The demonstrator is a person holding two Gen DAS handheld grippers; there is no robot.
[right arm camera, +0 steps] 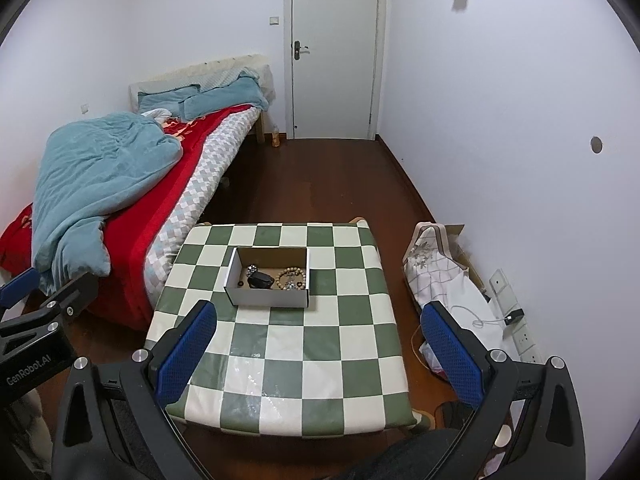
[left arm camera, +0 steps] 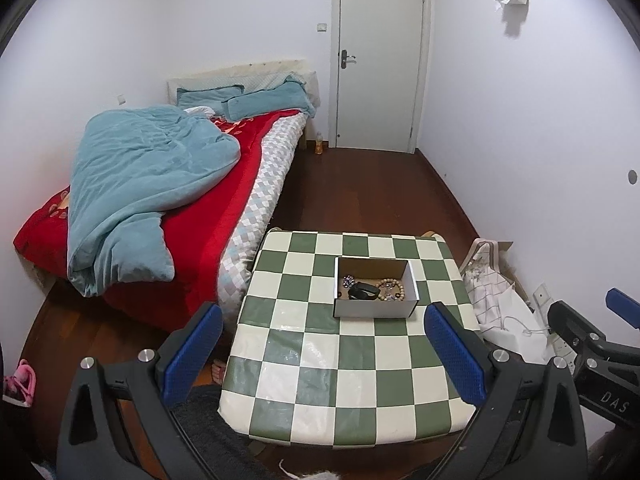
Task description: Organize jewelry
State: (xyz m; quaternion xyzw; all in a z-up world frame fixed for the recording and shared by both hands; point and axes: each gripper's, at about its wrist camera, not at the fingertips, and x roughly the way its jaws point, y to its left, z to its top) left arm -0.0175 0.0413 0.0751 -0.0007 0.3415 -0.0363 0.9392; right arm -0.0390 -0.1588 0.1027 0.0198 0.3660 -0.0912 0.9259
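Both claws are gaping wide, holding nothing — the left gripper (left arm camera: 324,354) and right gripper (right arm camera: 318,350) are hovering above the checkered table (right arm camera: 352,344). At twelve o'clock, the cardboard box (left arm camera: 374,307) is holding a bead bracelet (left arm camera: 391,289), sparkly pieces and a black item — well apart from both.

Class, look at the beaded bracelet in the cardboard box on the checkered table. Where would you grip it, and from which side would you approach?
Probably pinch one short arc of the beaded bracelet, coming straight down from above. It lies flat as an open ring on the floor of the cardboard box, whose upright walls block sideways approaches. The nearest arc seems to touch other small pieces, so pick the far arc.
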